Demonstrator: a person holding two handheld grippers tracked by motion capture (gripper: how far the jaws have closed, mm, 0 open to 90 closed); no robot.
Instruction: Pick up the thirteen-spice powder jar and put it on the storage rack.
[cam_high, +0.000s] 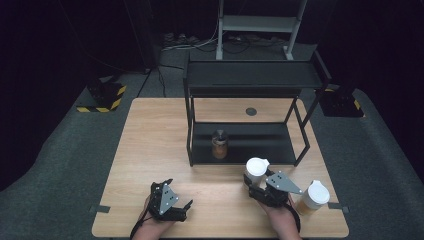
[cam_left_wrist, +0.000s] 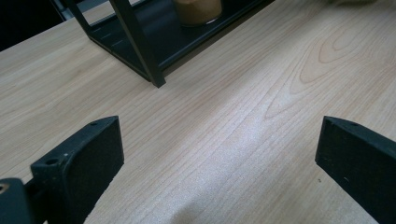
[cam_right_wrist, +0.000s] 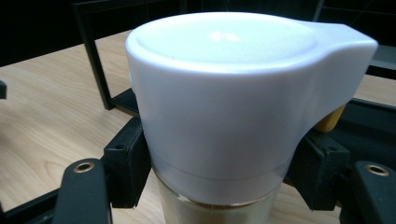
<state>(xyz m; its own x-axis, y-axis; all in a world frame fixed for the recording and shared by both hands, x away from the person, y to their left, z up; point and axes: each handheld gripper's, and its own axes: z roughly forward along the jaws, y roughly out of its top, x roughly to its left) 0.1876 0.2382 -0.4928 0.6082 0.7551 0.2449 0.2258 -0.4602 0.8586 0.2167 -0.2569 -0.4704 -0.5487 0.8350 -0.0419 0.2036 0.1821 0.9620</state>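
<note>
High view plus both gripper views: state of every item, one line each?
Left tongs: open, empty, over bare table.
Right tongs: shut on white-lidded jar, upright, lid on.
Second white-lidded jar: upright on table, lid on, untouched.
Small jar: upright on rack's lower shelf.
Rack: standing, top shelf looks bare.

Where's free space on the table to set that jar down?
Widest bare patch: the table left of the black rack, ahead of the open left gripper. A smaller strip lies between the two grippers. The rack's lower shelf is bare right of the brown jar. Crowded: front right, where the right gripper holds the white-lidded jar beside a second one.
</note>
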